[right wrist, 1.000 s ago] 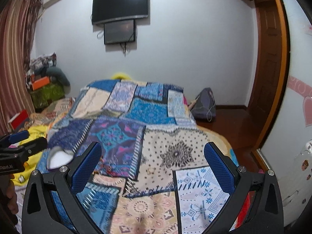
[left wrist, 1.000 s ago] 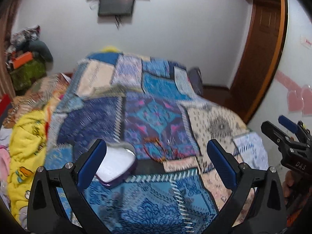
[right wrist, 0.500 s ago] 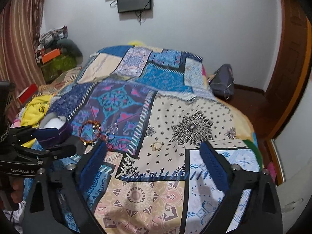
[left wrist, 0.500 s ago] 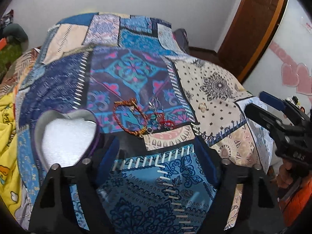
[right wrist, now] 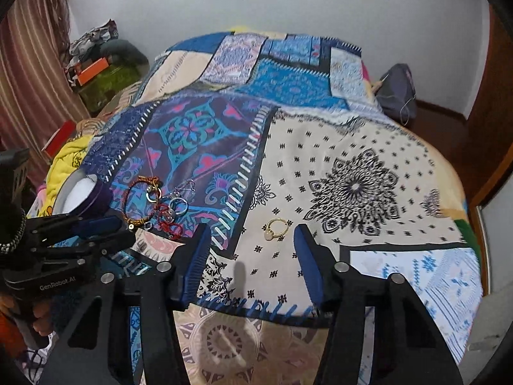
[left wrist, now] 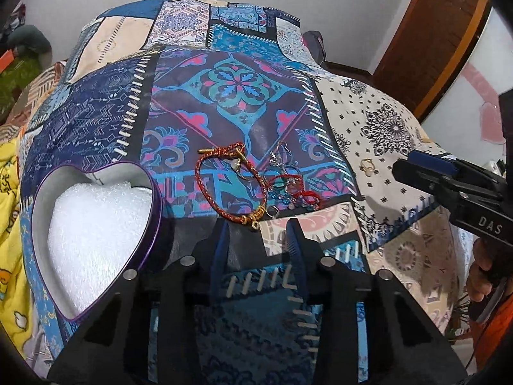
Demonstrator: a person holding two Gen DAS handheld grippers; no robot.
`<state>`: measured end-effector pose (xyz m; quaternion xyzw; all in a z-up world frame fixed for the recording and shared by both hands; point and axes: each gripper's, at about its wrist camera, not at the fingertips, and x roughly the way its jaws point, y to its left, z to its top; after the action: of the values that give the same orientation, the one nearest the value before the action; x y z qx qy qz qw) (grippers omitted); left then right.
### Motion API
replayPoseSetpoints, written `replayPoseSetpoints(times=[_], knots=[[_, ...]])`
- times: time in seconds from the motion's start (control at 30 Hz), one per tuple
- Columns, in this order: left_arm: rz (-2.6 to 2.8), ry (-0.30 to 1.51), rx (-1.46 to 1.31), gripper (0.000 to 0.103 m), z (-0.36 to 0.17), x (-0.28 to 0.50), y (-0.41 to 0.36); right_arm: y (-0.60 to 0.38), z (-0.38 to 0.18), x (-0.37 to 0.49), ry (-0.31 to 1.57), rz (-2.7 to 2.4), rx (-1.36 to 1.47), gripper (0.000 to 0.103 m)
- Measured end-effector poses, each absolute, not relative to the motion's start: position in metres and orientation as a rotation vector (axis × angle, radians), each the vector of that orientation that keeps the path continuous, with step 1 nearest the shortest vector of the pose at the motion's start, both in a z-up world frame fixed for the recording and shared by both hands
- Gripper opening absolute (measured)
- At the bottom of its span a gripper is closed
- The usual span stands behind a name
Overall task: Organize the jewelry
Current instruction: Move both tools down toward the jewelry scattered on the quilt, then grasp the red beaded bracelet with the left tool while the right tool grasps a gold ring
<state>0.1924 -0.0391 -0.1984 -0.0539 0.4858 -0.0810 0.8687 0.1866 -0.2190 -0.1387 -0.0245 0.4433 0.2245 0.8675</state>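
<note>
So we're over the bed (left wrist: 378, 134) with its patchwork quilt, and all the jewelry is lying loose on the fabric. Our left gripper (left wrist: 258, 229) has its fingers (left wrist: 219, 243) partly apart with a narrow gap, nothing between them, and the tips sit just short of the red braided bracelet (left wrist: 205, 179) with the gold beads. Right next to that bracelet there's a little tangle of silver rings and hoop earrings (left wrist: 282, 173) plus a thin red cord bracelet (left wrist: 307, 197). It's hard for us to say exactly how many pieces are in that pile, they overlap a lot.

To the left of the pile sits the heart-shaped tin (left wrist: 93, 234), purple rim, open, with white foam inside and no jewelry in it.

Our right gripper (right wrist: 253, 247) is spread wider, also holding nothing, and the gold ring (right wrist: 276, 227) with a pale stone lies on the cream patch just ahead of the gap between its fingers (right wrist: 200, 253). That ring is well apart from the pile and the tin.
</note>
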Motion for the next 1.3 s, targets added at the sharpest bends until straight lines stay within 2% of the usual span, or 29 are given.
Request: replayPoseSetpoints(times=[0.07, 0.27, 0.4, 0.47, 0.6, 0.63, 1.1, 1.17, 1.3], knots=[[-0.164, 1.016, -0.095, 0.036, -0.200, 0.195, -0.041, -0.219, -0.143, 0.192, 0.948, 0.472, -0.049, 0.049], [-0.136, 1.002, -0.071, 0.024, -0.205, 0.204, -0.042, -0.214, -0.159, 0.208, 1.003, 0.457, -0.078, 0.043], [-0.125, 0.996, -0.063, 0.010, -0.207, 0.207, -0.041, -0.208, -0.165, 0.209, 1.009, 0.438, -0.133, 0.039], [-0.127, 0.993, -0.066, 0.003, -0.208, 0.208, -0.039, -0.206, -0.169, 0.209, 1.013, 0.433, -0.152, 0.033], [-0.139, 0.986, -0.077, 0.000, -0.208, 0.207, -0.036, -0.202, -0.177, 0.212, 1.026, 0.422, -0.180, 0.020], [-0.142, 0.985, -0.080, 0.000, -0.208, 0.207, -0.036, -0.202, -0.177, 0.212, 1.029, 0.427, -0.180, 0.017], [-0.178, 0.945, -0.089, 0.000, -0.183, 0.196, -0.031, -0.205, -0.157, 0.203, 0.982, 0.436, -0.126, 0.017], [-0.169, 0.963, -0.101, 0.004, -0.186, 0.198, -0.030, -0.204, -0.152, 0.199, 0.972, 0.447, -0.120, 0.017], [-0.159, 0.989, -0.124, 0.024, -0.193, 0.200, -0.030, -0.200, -0.146, 0.191, 0.946, 0.468, -0.131, 0.017]])
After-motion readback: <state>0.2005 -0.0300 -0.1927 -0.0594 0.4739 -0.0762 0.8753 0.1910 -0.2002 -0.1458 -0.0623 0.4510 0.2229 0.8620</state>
